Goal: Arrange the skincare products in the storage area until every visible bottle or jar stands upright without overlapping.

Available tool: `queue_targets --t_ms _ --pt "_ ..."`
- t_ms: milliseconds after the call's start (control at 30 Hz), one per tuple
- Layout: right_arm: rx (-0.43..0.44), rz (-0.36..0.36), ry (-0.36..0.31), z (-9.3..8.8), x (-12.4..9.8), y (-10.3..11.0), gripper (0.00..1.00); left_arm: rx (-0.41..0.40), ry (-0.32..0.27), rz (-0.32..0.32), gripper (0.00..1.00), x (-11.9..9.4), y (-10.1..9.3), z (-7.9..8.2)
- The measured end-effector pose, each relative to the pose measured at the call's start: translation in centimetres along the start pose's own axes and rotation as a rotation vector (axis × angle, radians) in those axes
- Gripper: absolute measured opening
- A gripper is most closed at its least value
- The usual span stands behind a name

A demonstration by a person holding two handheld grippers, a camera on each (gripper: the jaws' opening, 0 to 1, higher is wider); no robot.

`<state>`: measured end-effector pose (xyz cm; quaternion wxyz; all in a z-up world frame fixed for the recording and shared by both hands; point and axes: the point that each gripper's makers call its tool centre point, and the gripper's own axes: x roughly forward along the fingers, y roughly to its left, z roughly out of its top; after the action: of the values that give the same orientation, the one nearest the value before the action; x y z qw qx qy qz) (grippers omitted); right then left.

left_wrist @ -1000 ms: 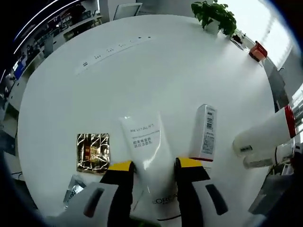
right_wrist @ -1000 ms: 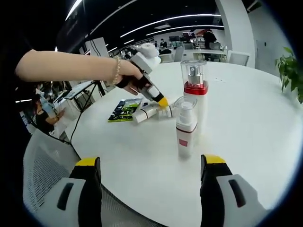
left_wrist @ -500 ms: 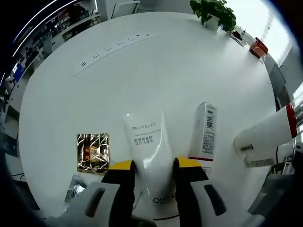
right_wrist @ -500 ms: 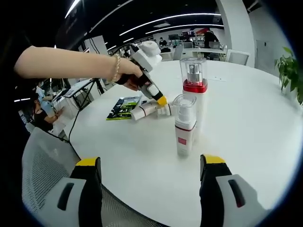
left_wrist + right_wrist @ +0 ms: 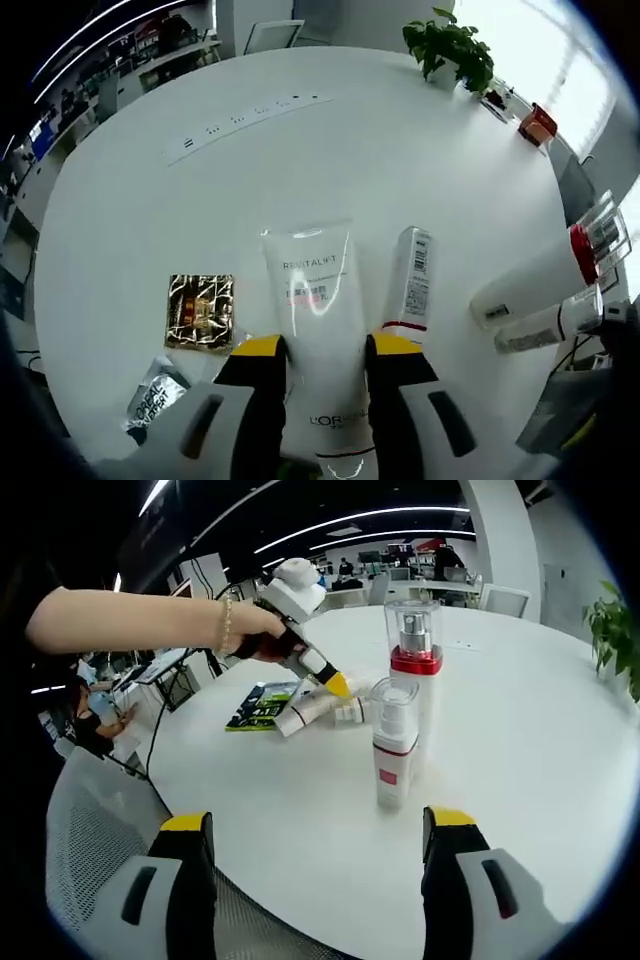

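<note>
1. In the left gripper view, the left gripper [image 5: 318, 347] has its yellow-tipped jaws drawn in against both sides of a white tube [image 5: 318, 330]; the tube lies between them with its printed face up and its crimped end pointing away across the white round table [image 5: 330, 140].
2. Just beside the tube on one side lies a narrow white carton [image 5: 407, 283] with a barcode, flat on the table; on the other side lies a gold foil sachet [image 5: 200, 311], and nearer the camera a silver sachet [image 5: 158, 396].
3. At the edge of that view, two pump bottles appear tilted by the lens: a tall bottle with a red collar [image 5: 545, 283] and a shorter bottle [image 5: 545, 326] close beside it.
4. Farther across the table runs a white power strip [image 5: 245, 117], and beyond it a potted plant [image 5: 452, 45] and a small red object [image 5: 537, 124] sit near the far rim.
5. In the right gripper view, the right gripper [image 5: 318, 832] has its jaws spread wide with nothing between them, above the near table edge.
6. Beyond them the shorter bottle [image 5: 393, 742] stands upright, with the tall bottle with a red collar [image 5: 414, 670] upright just behind it.
7. Farther still, a hand [image 5: 258, 640] holds the left gripper [image 5: 336, 686] tilted down at the lying products, next to a green leaflet [image 5: 260, 706].
</note>
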<state>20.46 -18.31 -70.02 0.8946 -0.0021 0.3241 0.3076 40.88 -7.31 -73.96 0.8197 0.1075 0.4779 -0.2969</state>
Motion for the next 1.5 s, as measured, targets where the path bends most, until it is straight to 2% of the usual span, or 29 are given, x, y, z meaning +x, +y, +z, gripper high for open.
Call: queue_targets --t_ms 200,267,400,567,633,700,933,1033,1133,1300,1500 --pt "0.002 -0.002 -0.009 0.2 -0.2 0.1 0.85 0.02 -0.083 -0.009 0.26 -1.6 -0.7 0.4" --pt "0.025 -0.003 -0.019 0.3 -0.3 -0.1 0.85 0.03 -0.128 -0.02 0.26 -2.4 -1.0 0.7" --pt "0.074 -0.011 -0.061 1.0 -0.9 -0.8 0.84 0.031 -0.158 -0.01 0.26 -3.5 -1.1 0.6" --pt "0.052 -0.025 -0.063 1.1 -1.5 -0.8 0.82 0.056 -0.211 -0.016 0.26 -4.9 -1.5 0.5" --pt "0.064 -0.038 -0.085 1.5 -2.1 -1.0 0.82 0.06 -0.25 -0.002 0.26 -5.6 -1.6 0.5" --pt "0.097 -0.041 -0.12 2.0 -2.8 -1.2 0.8 0.059 -0.283 0.01 0.26 -6.2 -1.7 0.4" --pt "0.099 -0.05 -0.196 4.1 -4.2 -1.0 0.76 0.065 -0.344 0.015 0.26 -7.8 -2.9 -0.6" --pt "0.039 -0.053 -0.242 5.8 -4.6 -0.2 0.72 0.1 -0.375 0.034 0.26 -8.5 -3.5 -1.1" --pt "0.022 -0.029 -0.287 7.5 -4.7 0.7 0.67 0.112 -0.393 0.032 0.26 -9.2 -4.6 -2.1" --pt "-0.015 0.037 -0.327 10.8 -3.1 3.0 0.66 0.106 -0.415 0.019 0.26 -10.0 -5.8 -3.6" --pt "-0.017 0.079 -0.324 12.4 0.6 4.6 0.57 0.121 -0.43 0.029 0.26 -10.8 -6.8 -5.1"
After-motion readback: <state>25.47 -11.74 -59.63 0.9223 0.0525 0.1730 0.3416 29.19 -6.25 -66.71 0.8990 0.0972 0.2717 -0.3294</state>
